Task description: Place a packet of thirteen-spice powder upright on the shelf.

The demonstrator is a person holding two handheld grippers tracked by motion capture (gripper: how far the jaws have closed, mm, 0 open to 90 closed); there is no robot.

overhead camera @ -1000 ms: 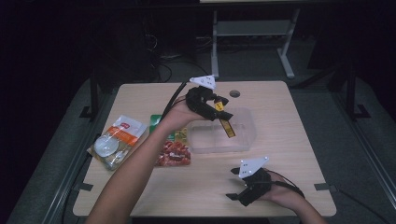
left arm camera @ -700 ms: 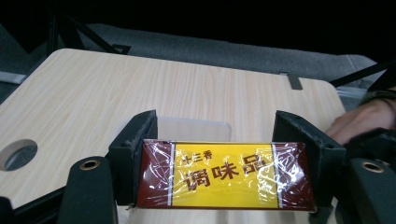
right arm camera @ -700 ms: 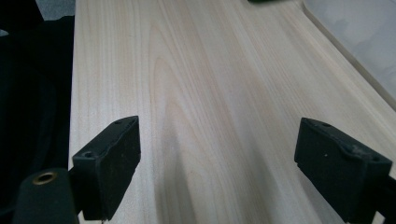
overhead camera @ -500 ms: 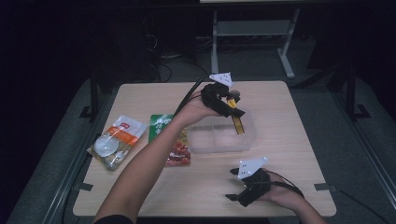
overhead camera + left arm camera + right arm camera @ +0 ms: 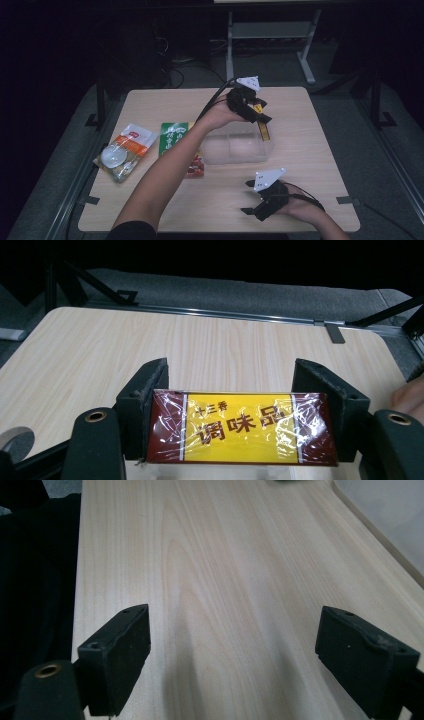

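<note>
The left gripper's (image 5: 235,405) black fingers (image 5: 145,390) pinch a flat, cellophane-wrapped yellow and maroon seasoning box (image 5: 240,427) by its two short ends, so the box's long axis runs straight across from one pad to the other. In the high view the box (image 5: 263,131) hangs from that gripper (image 5: 257,116) over the far right corner of the clear plastic tray (image 5: 215,159), its long axis sloping down toward the tray with the lower end near the rim. The pick-up appears done; the lowering and release into the tray seem left. The right gripper (image 5: 256,199) rests near the tray's front side, fingers (image 5: 120,655) spread on nothing. Left of the tray lie a green packet (image 5: 172,137) and an orange and white packet (image 5: 125,150).
</note>
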